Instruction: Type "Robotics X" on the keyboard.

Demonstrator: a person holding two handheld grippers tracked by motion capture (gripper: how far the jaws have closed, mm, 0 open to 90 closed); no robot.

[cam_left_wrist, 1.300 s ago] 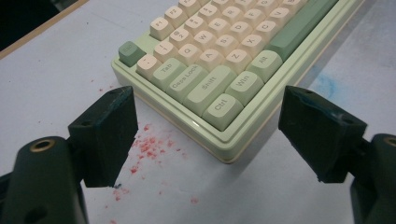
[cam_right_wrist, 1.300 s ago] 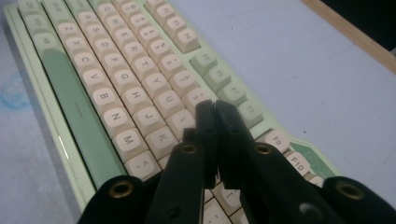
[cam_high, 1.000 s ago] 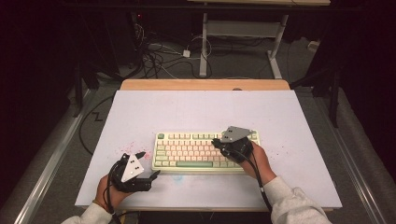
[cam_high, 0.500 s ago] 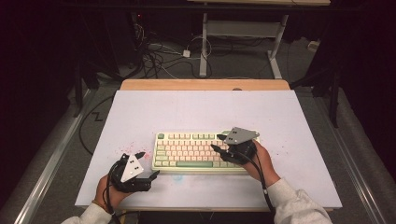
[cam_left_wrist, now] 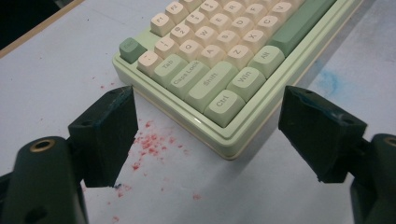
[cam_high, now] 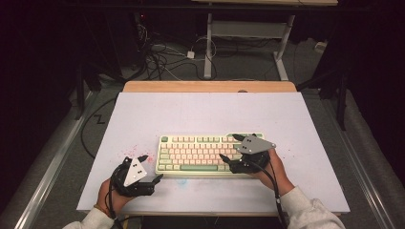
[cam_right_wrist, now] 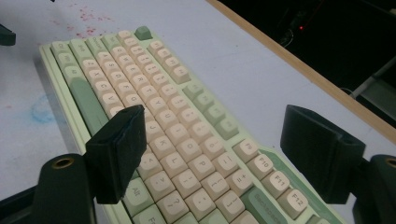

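Clearly legible, the keyboard (cam_left_wrist: 219, 70) keys read Ctrl, Shift, Caps Lock, Tab.

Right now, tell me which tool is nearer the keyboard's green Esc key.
Left. The left tool sits open on the mat just off the keyboard's Ctrl corner, on the Esc key's end. The right tool hangs open over the opposite end.

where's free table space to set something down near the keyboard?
Widest bare stretch: the white table top between the keyboard and the wooden far edge. Bare strips also run left of the keyboard, past the red specks, and to its right. Crowded: the near edge, with the left claw at the keyboard's near-left corner and the open right claw over its right keys.
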